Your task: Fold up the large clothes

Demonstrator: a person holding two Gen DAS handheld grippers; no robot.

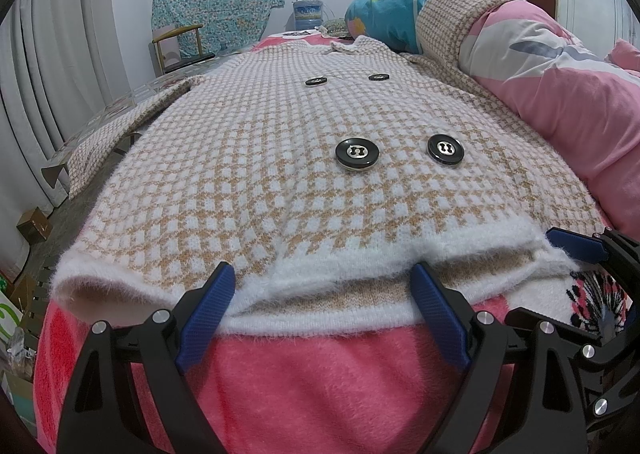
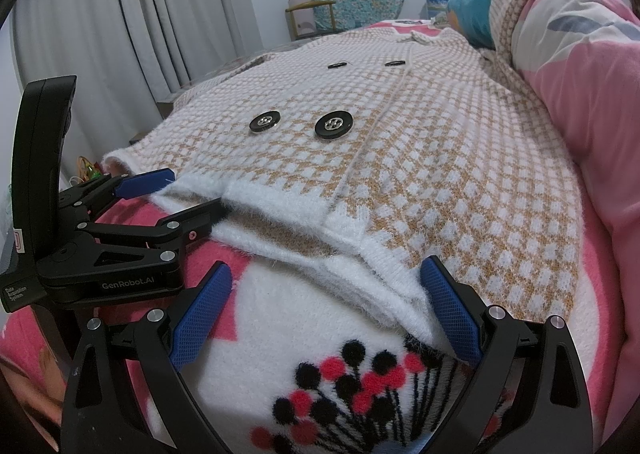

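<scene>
I have a big knitted cardigan [image 1: 280, 158] spread front-up on the bed, filling the middle of both views, its fuzzy white hem [image 1: 304, 274] running across the lower third of the left wrist view, just ahead of my tools. It lies on a pink fleece blanket [image 1: 320, 382]; a rolled pink quilt [image 1: 560, 94] crowds its edge at the right of the frame.

My left gripper [image 1: 322, 286] has its jaws standing wide apart, fingertips at the hem line but nothing pinched between them. My right gripper [image 2: 326, 290] is the same in its own view: jaws wide, blue pads either side of the hem's corner flap, no cloth caught.

I judge this garment soft, floppy and fairly heavy for a knit, so it will sag and stretch if I lift it by one point. The fluffy yarn should give the pads good bite, not slip. The large black buttons [image 1: 357, 155] add weight along the front, and I'd keep the pads off them. The front panels overlap at the hem, so the risk is taking only the top layer. I'd take hold at the hem, one gripper toward each corner, gripping through every layer
</scene>
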